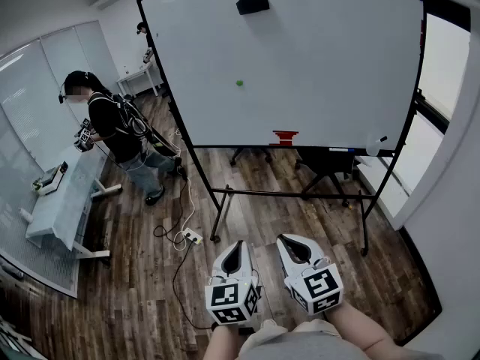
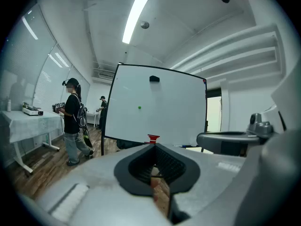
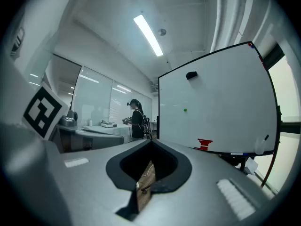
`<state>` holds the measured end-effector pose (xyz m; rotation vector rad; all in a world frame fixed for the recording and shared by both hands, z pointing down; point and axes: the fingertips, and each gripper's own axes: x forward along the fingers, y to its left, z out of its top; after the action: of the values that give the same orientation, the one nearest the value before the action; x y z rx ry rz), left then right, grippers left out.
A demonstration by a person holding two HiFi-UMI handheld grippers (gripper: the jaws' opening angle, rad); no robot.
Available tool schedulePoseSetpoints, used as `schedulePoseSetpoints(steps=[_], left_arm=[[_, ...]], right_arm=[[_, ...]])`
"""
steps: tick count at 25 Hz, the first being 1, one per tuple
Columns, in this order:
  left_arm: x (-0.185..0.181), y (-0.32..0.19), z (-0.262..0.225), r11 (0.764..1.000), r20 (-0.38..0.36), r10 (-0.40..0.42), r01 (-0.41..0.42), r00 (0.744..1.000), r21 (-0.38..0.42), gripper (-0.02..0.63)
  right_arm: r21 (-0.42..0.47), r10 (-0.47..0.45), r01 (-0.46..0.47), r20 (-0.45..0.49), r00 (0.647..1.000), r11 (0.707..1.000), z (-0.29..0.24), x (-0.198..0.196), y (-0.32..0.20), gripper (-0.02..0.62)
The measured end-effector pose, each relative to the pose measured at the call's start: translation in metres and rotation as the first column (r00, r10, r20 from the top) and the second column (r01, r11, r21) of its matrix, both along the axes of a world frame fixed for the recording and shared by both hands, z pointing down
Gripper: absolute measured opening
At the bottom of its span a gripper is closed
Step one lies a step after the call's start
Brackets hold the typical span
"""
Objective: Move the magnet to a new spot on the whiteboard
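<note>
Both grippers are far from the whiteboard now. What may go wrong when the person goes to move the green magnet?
1. A power strip lies on the floor, a little left of the way to the whiteboard; a foot might catch on it.
2. The green magnet is small, and the jaws of the left gripper and the right gripper are both together. If they do not open in time, they may push the magnet off the board instead of gripping it.

The magnet [image 1: 239, 83] sits near the middle of the whiteboard [image 1: 322, 66], below what may be an eraser [image 1: 253, 5], with 1 person [image 1: 112, 126] at a table [image 1: 67, 201] to its left
</note>
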<state>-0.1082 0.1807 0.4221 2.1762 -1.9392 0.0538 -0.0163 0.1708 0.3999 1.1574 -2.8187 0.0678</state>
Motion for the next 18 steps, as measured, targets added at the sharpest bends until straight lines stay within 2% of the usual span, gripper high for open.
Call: schedulePoseSetpoints(steps=[11, 18], left_arm=[[-0.013, 0.003, 0.003, 0.999, -0.008, 0.038, -0.038, 0.999, -0.002, 0.005], [-0.027, -0.001, 0.006, 0.998, -0.022, 0.055, -0.055, 0.998, 0.0, 0.005]], right_arm=[[0.006, 0.007, -0.007, -0.006, 1.0, 1.0, -0.003, -0.019, 0.008, -0.003], [-0.024, -0.01, 0.01, 0.019, 1.0, 1.0, 0.003, -0.041, 0.008, -0.002]])
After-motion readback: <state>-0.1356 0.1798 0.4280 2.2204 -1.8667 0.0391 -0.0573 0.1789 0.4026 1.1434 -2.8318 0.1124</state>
